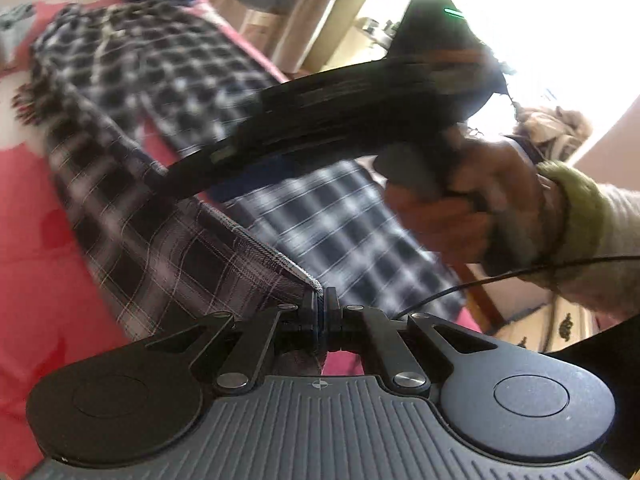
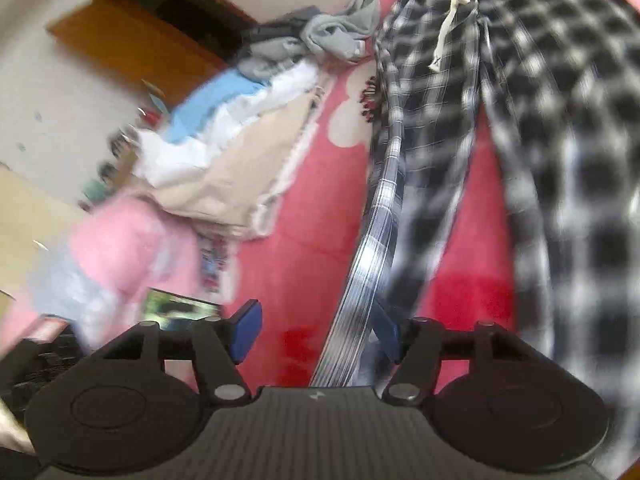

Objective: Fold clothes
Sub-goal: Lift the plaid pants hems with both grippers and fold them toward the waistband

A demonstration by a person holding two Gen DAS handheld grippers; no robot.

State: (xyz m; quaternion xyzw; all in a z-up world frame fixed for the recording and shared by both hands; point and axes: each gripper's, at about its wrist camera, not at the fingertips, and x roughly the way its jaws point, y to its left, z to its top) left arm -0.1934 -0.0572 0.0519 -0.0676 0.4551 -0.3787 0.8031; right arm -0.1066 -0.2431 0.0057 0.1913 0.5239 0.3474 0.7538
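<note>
Black-and-white plaid pyjama trousers (image 1: 160, 64) lie spread on a red bed cover (image 1: 28, 248). My left gripper (image 1: 321, 304) is shut on the hem of one trouser leg (image 1: 256, 248), which is lifted and pulled taut. In the left wrist view the right gripper (image 1: 192, 176) reaches across, held by a hand (image 1: 472, 204), its tip beside that leg's edge. In the right wrist view the trousers (image 2: 552, 128) show a white drawstring (image 2: 452, 16). My right gripper (image 2: 316, 330) is open, with the raised leg's edge (image 2: 360, 280) running between its fingers.
A pile of clothes (image 2: 240, 128) in blue, white, beige and grey lies left of the trousers. A pink garment (image 2: 124, 240) and a lit phone (image 2: 180, 314) lie nearer. A wooden cabinet (image 2: 132, 40) stands behind. A bright window (image 1: 540, 32) fills the right.
</note>
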